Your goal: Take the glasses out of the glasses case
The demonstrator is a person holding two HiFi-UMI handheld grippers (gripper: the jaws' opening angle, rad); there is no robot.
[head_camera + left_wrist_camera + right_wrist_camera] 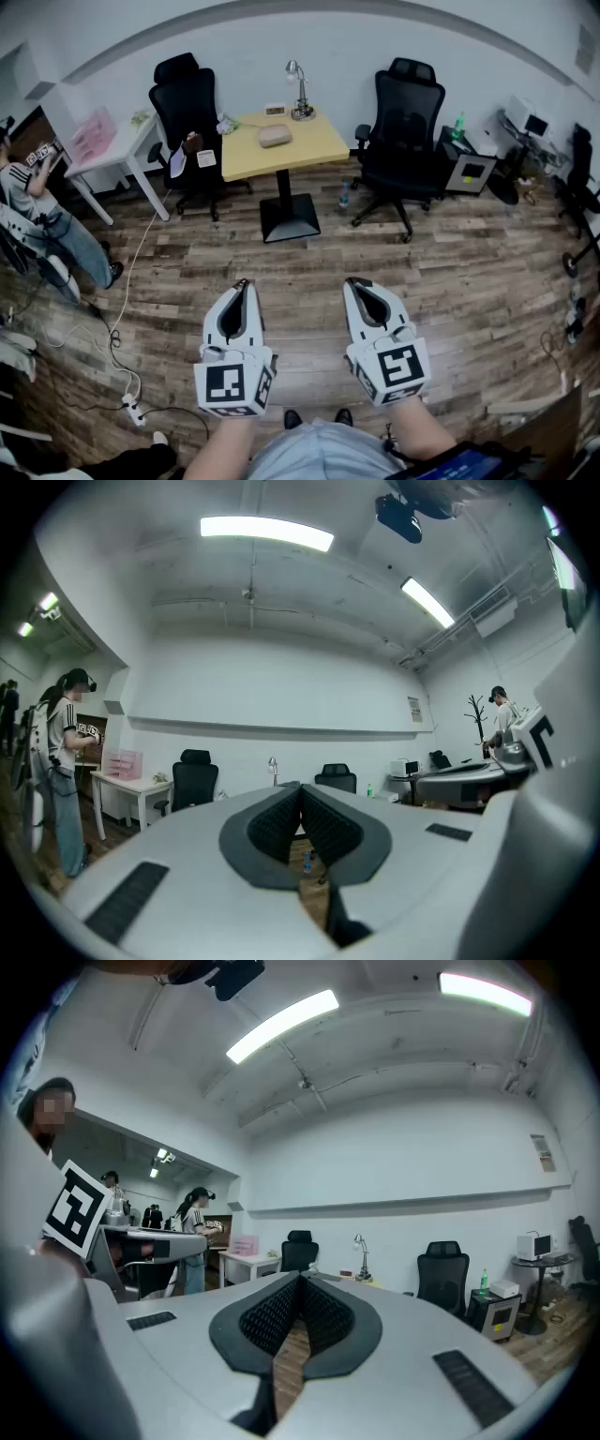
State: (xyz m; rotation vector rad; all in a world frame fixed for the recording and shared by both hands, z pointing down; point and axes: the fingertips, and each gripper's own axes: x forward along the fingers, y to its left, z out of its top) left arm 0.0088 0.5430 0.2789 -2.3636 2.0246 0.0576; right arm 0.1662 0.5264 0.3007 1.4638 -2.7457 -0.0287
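Note:
A beige glasses case (275, 136) lies shut on the yellow table (309, 145) across the room, next to a desk lamp (300, 94). The glasses themselves are not visible. Both grippers hover level over the wooden floor, well short of the table. My left gripper (244, 283) is shut, its ribbed pads (281, 819) meeting at the tip with nothing between them. My right gripper (354, 281) is shut and empty too, and its pads (323, 1312) touch at the tip. In the right gripper view the lamp (360, 1258) shows far ahead.
Two black office chairs (187, 112) (408, 122) flank the table. A white desk (112, 150) and a person (37, 216) are at the left. A cable with a power strip (131, 408) runs over the floor at the left. A bottle (344, 195) stands near the table's base.

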